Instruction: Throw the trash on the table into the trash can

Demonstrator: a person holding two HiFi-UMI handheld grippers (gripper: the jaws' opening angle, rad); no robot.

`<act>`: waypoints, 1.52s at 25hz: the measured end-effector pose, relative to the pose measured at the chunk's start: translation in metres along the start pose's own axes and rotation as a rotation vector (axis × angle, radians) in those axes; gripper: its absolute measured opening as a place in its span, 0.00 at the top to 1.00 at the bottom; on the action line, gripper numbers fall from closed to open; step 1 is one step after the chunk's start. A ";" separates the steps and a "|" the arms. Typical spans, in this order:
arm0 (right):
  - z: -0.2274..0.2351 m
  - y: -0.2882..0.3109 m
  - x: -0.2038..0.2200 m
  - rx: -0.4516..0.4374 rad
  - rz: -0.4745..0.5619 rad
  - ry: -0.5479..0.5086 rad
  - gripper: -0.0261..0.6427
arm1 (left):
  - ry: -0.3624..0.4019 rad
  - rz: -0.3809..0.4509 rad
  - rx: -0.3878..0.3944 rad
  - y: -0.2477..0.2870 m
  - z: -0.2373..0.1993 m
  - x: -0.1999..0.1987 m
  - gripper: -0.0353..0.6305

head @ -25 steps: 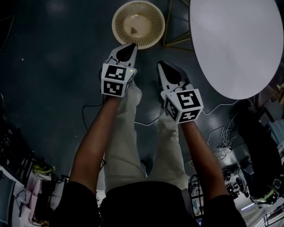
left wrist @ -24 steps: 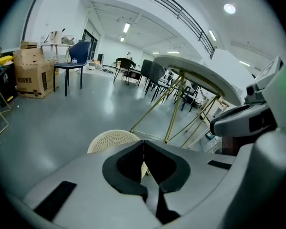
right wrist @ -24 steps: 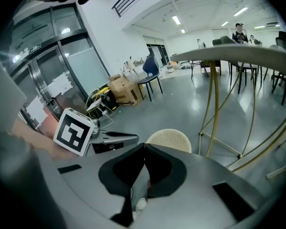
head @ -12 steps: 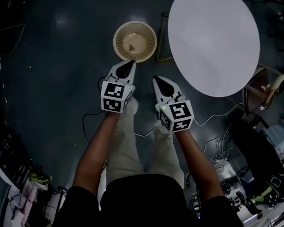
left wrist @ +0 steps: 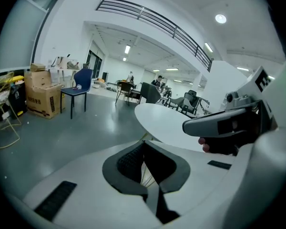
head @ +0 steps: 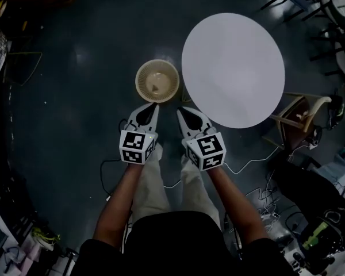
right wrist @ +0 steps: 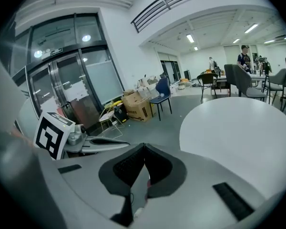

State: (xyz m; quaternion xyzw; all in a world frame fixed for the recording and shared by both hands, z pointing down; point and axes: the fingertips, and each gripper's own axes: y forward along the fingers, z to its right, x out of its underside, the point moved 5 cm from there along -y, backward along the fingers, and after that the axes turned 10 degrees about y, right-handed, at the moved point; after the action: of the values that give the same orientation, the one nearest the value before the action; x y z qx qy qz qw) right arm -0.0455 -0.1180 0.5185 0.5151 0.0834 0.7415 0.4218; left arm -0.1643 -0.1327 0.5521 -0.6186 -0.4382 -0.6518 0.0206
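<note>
Trash can (head: 171,83) — beige, round, slatted wall, standing on the dark floor (head: 75,96); one small scrap (head: 154,88) lies on its bottom. Table (head: 233,68): round white top, just right of the can, its edge close to the can's rim. Left gripper (head: 151,107): held just below the can in the head view, tip towards the near rim, jaws clenched together with nothing between them. Right gripper (head: 181,111): beside the left one, below and right of the can, near the table's edge — jaws likewise pressed tip to tip, empty. Cables (head: 259,180): loose on the floor, well right of the can and lower in the head view.
</note>
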 end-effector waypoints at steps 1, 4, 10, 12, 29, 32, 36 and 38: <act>0.001 -0.010 -0.005 -0.008 0.006 0.010 0.93 | 0.002 0.010 -0.005 -0.004 0.009 -0.009 0.92; -0.002 -0.040 -0.018 -0.035 0.032 0.037 0.93 | 0.000 0.039 -0.010 -0.019 0.038 -0.034 0.92; -0.017 -0.092 -0.056 -0.087 0.080 -0.038 0.93 | -0.025 0.088 -0.051 -0.046 0.077 -0.076 0.92; -0.016 -0.111 -0.066 -0.081 0.104 -0.086 0.93 | -0.014 0.110 -0.068 -0.056 0.087 -0.090 0.92; 0.017 -0.264 -0.127 -0.075 0.241 -0.169 0.93 | 0.102 0.243 -0.069 -0.103 0.227 -0.192 0.92; 0.017 -0.288 -0.132 -0.093 0.265 -0.195 0.93 | 0.137 0.270 -0.080 -0.111 0.248 -0.209 0.92; 0.018 -0.319 -0.138 -0.115 0.303 -0.227 0.93 | 0.178 0.313 -0.100 -0.124 0.276 -0.232 0.92; 0.017 -0.334 -0.140 -0.129 0.322 -0.239 0.93 | 0.197 0.332 -0.107 -0.129 0.290 -0.240 0.92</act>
State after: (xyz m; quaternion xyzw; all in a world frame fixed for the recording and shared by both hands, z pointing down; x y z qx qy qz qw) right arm 0.1649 -0.0119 0.2427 0.5779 -0.0985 0.7368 0.3369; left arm 0.0475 -0.0039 0.2407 -0.6158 -0.2906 -0.7193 0.1376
